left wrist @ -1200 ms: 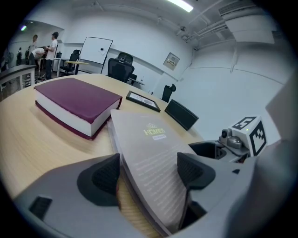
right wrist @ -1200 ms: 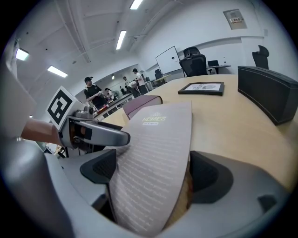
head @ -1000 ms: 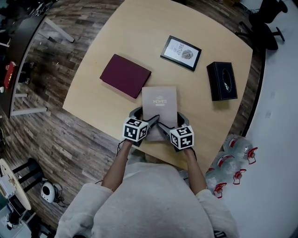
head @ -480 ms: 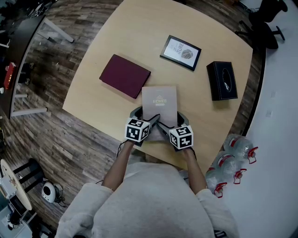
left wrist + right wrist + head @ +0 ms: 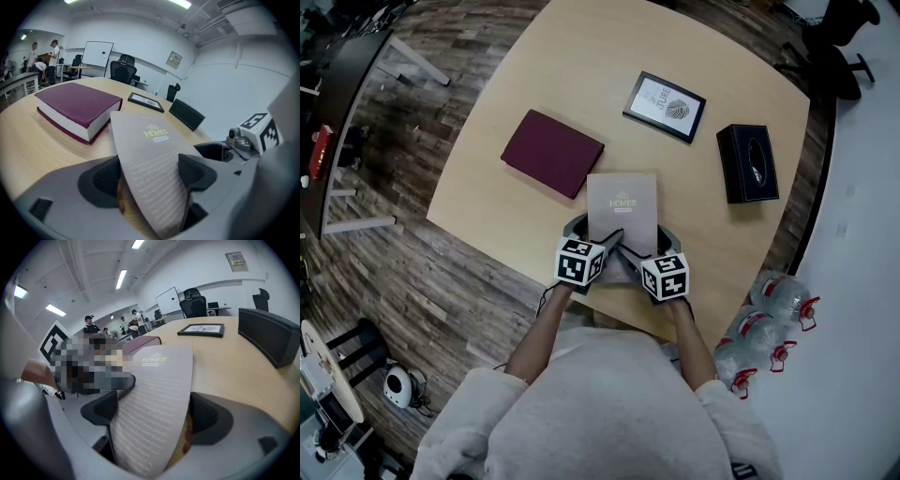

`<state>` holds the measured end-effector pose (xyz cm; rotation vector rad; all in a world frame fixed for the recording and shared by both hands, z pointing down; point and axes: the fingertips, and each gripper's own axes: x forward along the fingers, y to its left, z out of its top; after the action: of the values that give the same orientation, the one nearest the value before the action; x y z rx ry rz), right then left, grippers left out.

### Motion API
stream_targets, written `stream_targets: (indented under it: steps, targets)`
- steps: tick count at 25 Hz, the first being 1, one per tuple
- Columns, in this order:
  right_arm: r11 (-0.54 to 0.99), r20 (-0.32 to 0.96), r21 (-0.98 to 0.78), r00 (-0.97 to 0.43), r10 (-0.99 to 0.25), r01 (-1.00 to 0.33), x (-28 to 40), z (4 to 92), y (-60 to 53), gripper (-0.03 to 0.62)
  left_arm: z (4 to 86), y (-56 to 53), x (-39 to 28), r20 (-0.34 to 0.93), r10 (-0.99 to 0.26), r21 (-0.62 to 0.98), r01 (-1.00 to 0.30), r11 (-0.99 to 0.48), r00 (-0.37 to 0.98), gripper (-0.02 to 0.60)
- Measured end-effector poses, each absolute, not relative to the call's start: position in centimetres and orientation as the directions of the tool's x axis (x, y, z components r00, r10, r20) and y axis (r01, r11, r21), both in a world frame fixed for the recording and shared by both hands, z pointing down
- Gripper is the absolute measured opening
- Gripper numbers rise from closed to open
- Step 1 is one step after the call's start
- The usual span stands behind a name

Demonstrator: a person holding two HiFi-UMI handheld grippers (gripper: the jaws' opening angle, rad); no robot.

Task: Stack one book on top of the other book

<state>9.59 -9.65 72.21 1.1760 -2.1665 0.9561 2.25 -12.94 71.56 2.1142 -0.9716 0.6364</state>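
Observation:
A thick maroon book [image 5: 551, 153] lies flat on the round wooden table [image 5: 516, 56], left of centre. Just right of it is a thin grey book [image 5: 622, 208] with "HOMES" on its cover, its far corner close to the maroon book. My left gripper [image 5: 602, 247] and right gripper [image 5: 632, 253] sit side by side at the grey book's near edge, each shut on it. In the left gripper view the grey book [image 5: 150, 150] runs tilted between the jaws, with the maroon book [image 5: 75, 105] beyond. The right gripper view shows the grey book [image 5: 157, 394] between its pads [image 5: 206, 416].
A framed picture [image 5: 665, 106] lies further back on the table, and a black tissue box [image 5: 747, 163] sits at the right. Water bottles [image 5: 769, 323] stand on the floor beside the table's right edge. Office chairs [image 5: 834, 47] are at the far right.
Almost nothing: the left gripper has crept slightly to the right. The grey book stays held at its near edge.

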Motion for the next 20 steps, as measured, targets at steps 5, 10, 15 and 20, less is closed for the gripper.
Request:
stream_targets:
  steps: [5,10,15,20]
  targets:
    - [0.389,0.697,-0.336,-0.504,-0.510,-0.858,9.7,72.0,-9.7,0.485,71.3,-12.9,2.3,0.675,-0.445,0.387,-0.796,-0.464,0.588,0.380]
    - [0.388,0.697,-0.325,-0.496,-0.518,-0.862,10.0,71.5,-10.0,0.472,70.8,-13.2,2.5,0.677,-0.449,0.374,-0.798,-0.473,0.583,0.380]
    - [0.389,0.691,-0.307,-0.485,-0.537,-0.869,10.4,70.6,-10.8,0.446,69.9,-13.9,2.7,0.678,-0.449,0.366,-0.797,-0.481,0.582,0.380]
    - [0.385,0.678,-0.294,-0.475,-0.561,-0.875,10.9,69.6,-11.4,0.433,69.0,-14.5,3.0,0.669,-0.459,0.359,-0.795,-0.488,0.584,0.380]
